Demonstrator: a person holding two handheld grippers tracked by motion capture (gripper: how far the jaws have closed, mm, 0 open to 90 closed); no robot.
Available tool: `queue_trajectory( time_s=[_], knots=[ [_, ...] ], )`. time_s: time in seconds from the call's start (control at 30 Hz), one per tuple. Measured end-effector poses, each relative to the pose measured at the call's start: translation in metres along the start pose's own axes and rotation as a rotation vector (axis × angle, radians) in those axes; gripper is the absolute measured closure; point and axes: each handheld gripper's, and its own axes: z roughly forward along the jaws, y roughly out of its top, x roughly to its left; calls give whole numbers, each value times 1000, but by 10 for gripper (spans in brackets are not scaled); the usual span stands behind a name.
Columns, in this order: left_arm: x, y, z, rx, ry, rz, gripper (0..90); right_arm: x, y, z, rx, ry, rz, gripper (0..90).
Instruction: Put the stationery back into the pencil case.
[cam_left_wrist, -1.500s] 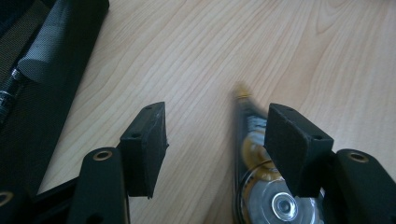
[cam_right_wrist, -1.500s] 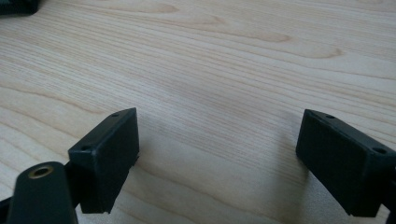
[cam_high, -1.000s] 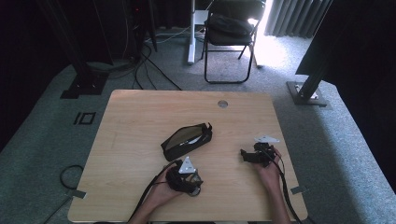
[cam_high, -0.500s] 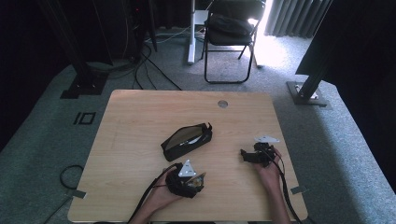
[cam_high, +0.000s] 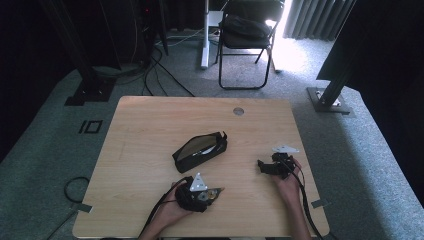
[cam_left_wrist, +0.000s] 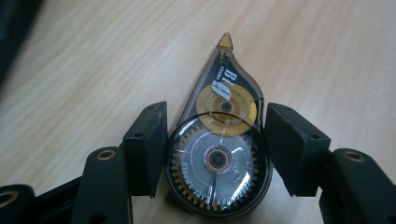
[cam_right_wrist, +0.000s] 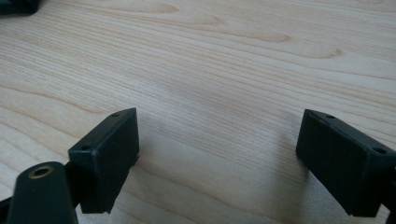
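Note:
A clear correction tape dispenser (cam_left_wrist: 217, 161) with yellow reels and a yellow tip lies flat on the wooden table (cam_high: 150, 130), with its tip pointing away from the hand. My left gripper (cam_left_wrist: 215, 126) has just been closing on it, and both pads now rest against its round body. In the high view that left gripper (cam_high: 209, 194) sits near the table's front edge, with the dispenser (cam_high: 217, 191) sticking out to the right. My right gripper (cam_high: 262, 165) rests at the front right, pointing left. In its own view the right gripper (cam_right_wrist: 219, 135) stands open over bare wood.
A black pencil case (cam_high: 200, 150) lies unzipped in the middle of the table, with something pale inside. A round cable hole (cam_high: 238, 111) sits at the far edge. Beyond the table stand a folding chair (cam_high: 247, 35) and dark stands with cables on the carpet.
The left gripper has shifted slightly to the right near the front edge, and the dispenser's tip now shows beyond its jaws. The right hand has kept still.

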Motion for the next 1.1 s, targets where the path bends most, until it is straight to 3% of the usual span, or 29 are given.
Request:
queue_trajectory(
  time_s=[0.23,0.57,0.73,1.1],
  knots=[
    [16,6,3,2,54,-24,414,0,0,0,-1,0,-1,132],
    [37,12,8,14,75,-52,408,0,0,0,0,0,0,132],
    [40,8,5,8,63,-53,374,0,0,0,0,0,1,132],
    [38,2,1,12,80,-28,354,0,0,0,0,0,0,132]
  ],
)
